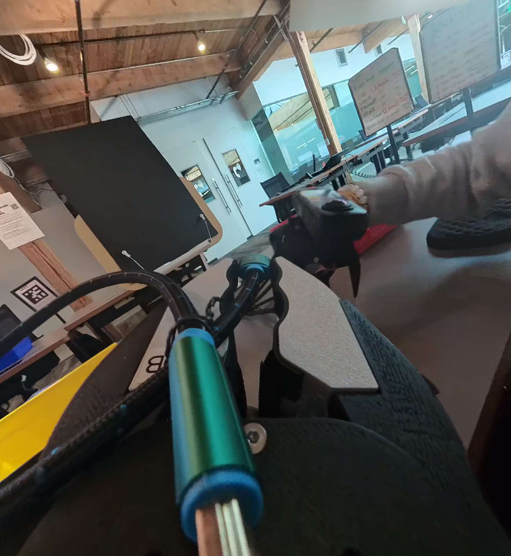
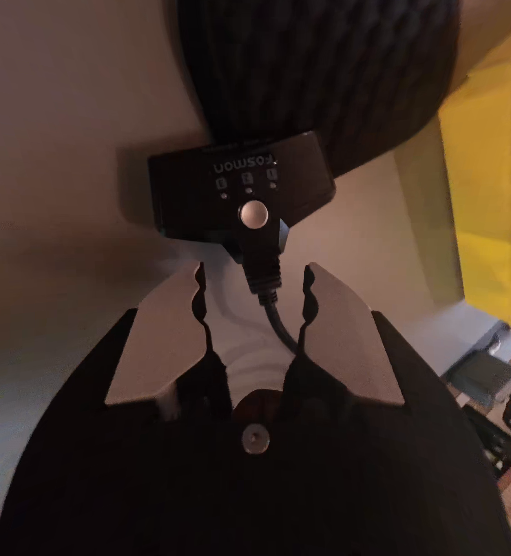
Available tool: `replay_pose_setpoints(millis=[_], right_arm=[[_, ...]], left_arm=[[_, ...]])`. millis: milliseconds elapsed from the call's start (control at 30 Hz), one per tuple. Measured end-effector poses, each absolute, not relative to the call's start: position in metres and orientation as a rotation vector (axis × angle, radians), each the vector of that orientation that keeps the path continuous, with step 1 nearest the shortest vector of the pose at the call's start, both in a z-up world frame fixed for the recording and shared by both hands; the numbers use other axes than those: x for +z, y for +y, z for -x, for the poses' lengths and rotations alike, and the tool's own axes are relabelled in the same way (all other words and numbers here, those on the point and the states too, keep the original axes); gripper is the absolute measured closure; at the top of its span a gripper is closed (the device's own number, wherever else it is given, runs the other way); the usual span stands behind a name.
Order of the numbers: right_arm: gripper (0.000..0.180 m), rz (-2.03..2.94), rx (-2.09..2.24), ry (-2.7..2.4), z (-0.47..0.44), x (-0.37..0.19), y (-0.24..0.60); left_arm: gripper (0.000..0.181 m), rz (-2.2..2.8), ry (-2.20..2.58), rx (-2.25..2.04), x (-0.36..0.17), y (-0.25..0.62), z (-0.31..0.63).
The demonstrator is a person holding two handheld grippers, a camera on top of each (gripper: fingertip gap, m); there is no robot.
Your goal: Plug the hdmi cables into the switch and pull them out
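Right wrist view, right tool (image 2: 254, 267) apart, black switch (image 2: 242, 192), silver button, left tool clamping green-barrelled cable (image 1: 209, 421)

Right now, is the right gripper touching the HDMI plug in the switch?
Apart. The right wrist view shows the right gripper open, table showing on both sides between its fingertips and the plug seated in the switch. Lower down, the cable passes close to one finger.

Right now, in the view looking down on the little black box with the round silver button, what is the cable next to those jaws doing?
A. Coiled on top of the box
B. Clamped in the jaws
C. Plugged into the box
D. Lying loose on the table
C: the cable's plug sits seated in the switch, while the right gripper hangs open around it, touching nothing.
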State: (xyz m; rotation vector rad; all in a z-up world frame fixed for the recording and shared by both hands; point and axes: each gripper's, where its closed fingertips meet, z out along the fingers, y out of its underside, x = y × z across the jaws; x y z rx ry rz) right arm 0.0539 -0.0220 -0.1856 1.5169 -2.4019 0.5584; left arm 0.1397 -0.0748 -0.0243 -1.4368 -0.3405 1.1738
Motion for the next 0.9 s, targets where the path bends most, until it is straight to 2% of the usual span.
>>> replay_pose_setpoints(millis=[33,133,200,233,333,500,900], right_arm=[[0.117,-1.569,0.514,-2.395,-0.055,-0.189,-0.024],[0.12,-1.657,0.441,-2.43,-0.056,-0.201,-0.032],[0.138,-1.706,0.471,-2.471,-0.063,-0.208,-0.035],[0.139,-1.698,0.53,-2.493,-0.067,-0.208,-0.037],[0.14,-1.6,0.779,-2.533,-0.072,-0.194,-0.041],[0.141,-1.445,1.339,-2.547,-0.086,-0.135,-0.032],[0.141,-1.369,1.32,-2.46,-0.075,-0.116,-0.024]], left_arm=[[0.16,1.441,-0.34,1.158,-0.026,-0.074,-0.14],[0.16,1.463,-0.352,1.122,-0.032,-0.075,-0.14],[0.16,1.492,-0.378,1.09,-0.038,-0.077,-0.138],[0.16,1.519,-0.407,1.074,-0.043,-0.079,-0.136],[0.16,1.649,-0.542,1.047,-0.067,-0.09,-0.123],[0.16,1.732,-0.538,1.005,-0.088,-0.076,-0.114],[0.16,1.603,-0.476,1.049,-0.069,-0.061,-0.112]])
